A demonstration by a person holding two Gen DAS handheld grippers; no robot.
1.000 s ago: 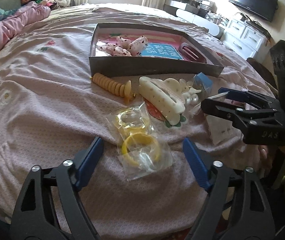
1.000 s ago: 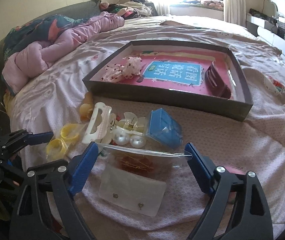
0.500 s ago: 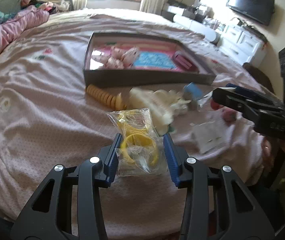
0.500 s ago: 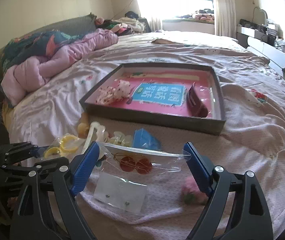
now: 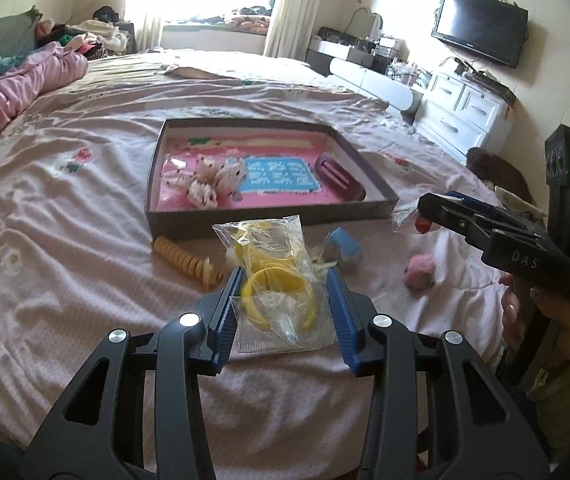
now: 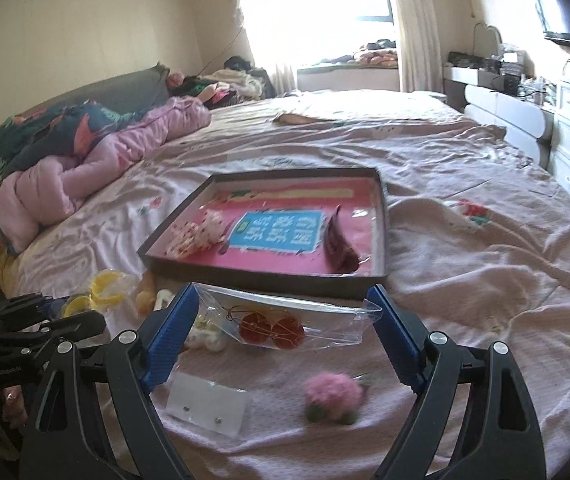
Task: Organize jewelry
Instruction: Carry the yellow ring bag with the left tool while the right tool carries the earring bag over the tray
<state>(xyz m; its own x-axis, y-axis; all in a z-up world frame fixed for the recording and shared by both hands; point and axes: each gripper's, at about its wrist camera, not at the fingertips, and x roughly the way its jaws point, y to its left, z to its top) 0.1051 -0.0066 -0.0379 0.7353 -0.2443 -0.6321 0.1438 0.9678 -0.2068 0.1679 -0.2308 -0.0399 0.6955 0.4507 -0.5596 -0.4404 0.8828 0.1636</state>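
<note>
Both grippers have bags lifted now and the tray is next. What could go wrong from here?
The right gripper pinches the red-earring bag only by its ends, so the slack plastic could slip out. The left gripper squeezes crinkled film around the yellow bangles; it may slide. Both head for one tray, so they could collide.

wrinkled pink-sheeted bed (image 5: 85,208) bearing: shallow grey cardboard tray (image 5: 269,222), ridged yellow hair clip (image 5: 185,260), fluffy pink pompom (image 6: 335,394).

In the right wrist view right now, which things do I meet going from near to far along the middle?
White earring card → clear bag with red earrings held in the right gripper → dark box → bare pink bedsheet → bright window.
</note>
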